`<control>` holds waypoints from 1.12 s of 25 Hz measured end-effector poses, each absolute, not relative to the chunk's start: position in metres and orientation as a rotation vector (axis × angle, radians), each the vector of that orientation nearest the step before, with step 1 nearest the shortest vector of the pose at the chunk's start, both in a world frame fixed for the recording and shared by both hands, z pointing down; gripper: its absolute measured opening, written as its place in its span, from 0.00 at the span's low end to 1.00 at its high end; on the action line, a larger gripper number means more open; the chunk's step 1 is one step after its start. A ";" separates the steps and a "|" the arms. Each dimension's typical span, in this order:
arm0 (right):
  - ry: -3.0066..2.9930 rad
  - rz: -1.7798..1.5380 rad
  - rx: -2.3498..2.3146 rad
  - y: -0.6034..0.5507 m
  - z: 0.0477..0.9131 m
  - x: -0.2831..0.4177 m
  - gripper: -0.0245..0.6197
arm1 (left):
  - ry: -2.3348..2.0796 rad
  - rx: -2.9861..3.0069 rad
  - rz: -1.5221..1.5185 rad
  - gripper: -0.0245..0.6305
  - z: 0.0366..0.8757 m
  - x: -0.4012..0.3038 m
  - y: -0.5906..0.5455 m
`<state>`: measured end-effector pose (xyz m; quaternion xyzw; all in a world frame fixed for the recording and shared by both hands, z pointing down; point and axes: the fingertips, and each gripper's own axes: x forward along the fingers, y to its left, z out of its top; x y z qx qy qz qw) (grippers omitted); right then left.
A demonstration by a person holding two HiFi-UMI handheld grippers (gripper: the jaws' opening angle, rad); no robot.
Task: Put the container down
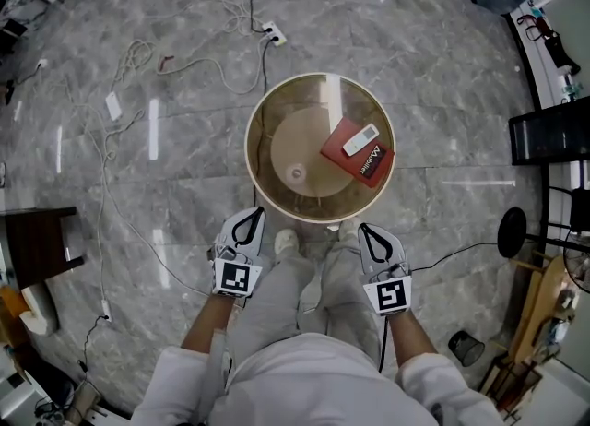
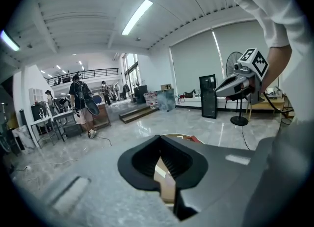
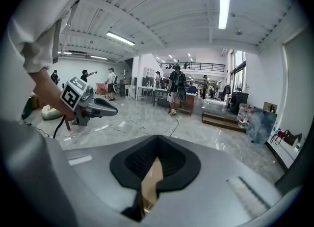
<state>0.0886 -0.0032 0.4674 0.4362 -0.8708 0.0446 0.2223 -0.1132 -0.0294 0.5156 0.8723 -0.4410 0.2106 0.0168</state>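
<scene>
Both pairs of jaws are pressed together with nothing between them. The left gripper (image 1: 249, 221) and right gripper (image 1: 371, 235) hang free by the person's feet, apart from the container (image 1: 249, 147). It stands on the floor just ahead, with a book (image 1: 355, 155) and a remote (image 1: 359, 139) within its rim. The set-down looks done, so the next move is likely just backing off.

White lettering is printed along the lower right edge of a red flat item (image 1: 343, 152) lying on the round table (image 1: 267, 138) at the centre of the head view; it cannot be read with certainty. Black-and-white square markers, without letters, are carried on the left gripper (image 1: 247, 223) and the right gripper (image 1: 371, 240).
</scene>
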 end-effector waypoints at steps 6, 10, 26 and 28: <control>-2.411 0.110 1.196 0.001 0.461 0.087 0.05 | -1.380 2.709 0.679 0.04 0.510 -0.116 -0.025; -2.411 0.113 1.203 0.001 0.459 0.086 0.05 | -1.381 2.702 0.687 0.04 0.509 -0.118 -0.024; -2.397 0.114 1.195 0.005 0.455 0.085 0.05 | -1.363 2.712 0.680 0.04 0.507 -0.115 -0.024; -2.399 0.119 1.196 0.006 0.455 0.084 0.05 | -1.363 2.709 0.683 0.04 0.507 -0.116 -0.023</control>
